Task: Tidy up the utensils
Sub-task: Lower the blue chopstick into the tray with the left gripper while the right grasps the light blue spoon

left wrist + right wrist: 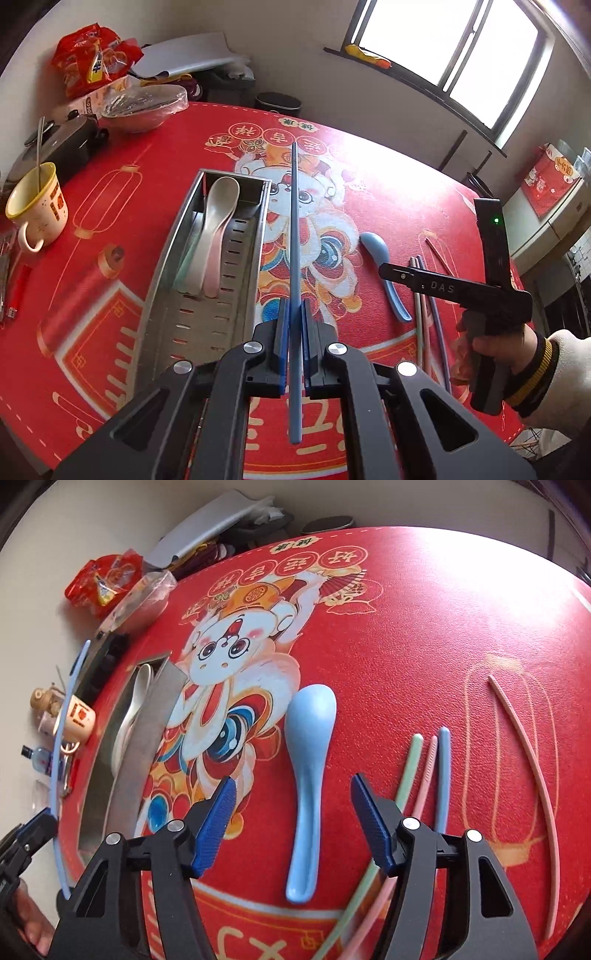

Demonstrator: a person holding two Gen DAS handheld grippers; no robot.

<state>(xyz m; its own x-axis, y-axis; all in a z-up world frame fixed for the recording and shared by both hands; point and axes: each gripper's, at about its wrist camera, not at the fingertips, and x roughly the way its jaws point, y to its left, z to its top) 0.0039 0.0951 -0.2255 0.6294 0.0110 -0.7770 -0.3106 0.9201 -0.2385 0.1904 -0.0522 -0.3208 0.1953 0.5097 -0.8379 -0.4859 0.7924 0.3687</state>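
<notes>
My left gripper (294,310) is shut on a blue chopstick (294,236) and holds it above the table, just right of the steel utensil tray (243,258). The tray holds several pastel spoons (216,229). My right gripper (293,797) is open, its fingers either side of a blue spoon (308,746) that lies on the red mat. Green, pink and blue chopsticks (424,775) lie right of the spoon, and a lone pink chopstick (528,753) lies further right. The tray (147,731) and the held blue chopstick (61,738) show at the left of the right wrist view.
A yellow-rimmed mug (37,206) with a metal spoon, a covered bowl (144,107), a dark box (70,144) and red snack bags (92,59) stand at the table's far left. A red lighter (18,291) lies near the left edge.
</notes>
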